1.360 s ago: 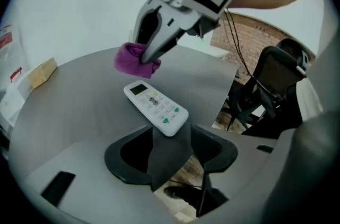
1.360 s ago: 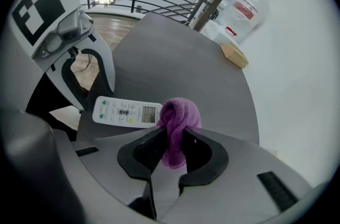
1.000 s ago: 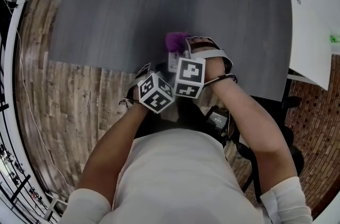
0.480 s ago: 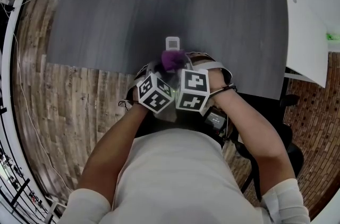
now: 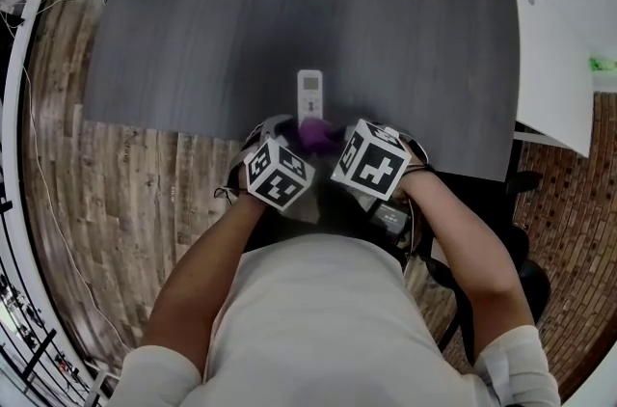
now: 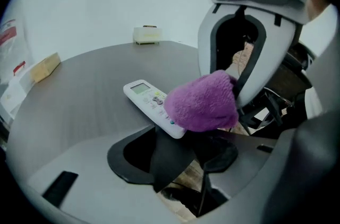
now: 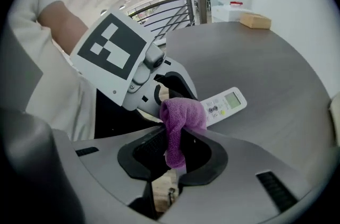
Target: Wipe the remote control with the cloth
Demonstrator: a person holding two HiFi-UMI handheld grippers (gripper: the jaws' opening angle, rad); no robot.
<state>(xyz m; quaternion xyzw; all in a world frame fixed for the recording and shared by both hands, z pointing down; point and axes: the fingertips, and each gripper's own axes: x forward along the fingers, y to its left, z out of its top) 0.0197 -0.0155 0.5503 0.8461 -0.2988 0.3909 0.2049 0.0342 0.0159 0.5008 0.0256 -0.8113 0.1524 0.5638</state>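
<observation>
Remote control (image 5: 309, 93), purple cloth (image 5: 314, 135), dark grey table (image 5: 212, 10), wood floor (image 5: 135, 193)

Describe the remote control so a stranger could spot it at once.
On the dark grey table, find the middle of its near edge. The slim white remote control lies there, its near end under a purple cloth. Its small screen and buttons mark it out.

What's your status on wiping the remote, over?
Left gripper shut on the remote control, near end. Right gripper shut on the purple cloth, cloth over the remote's lower buttons. Nothing blocking the wipe.
</observation>
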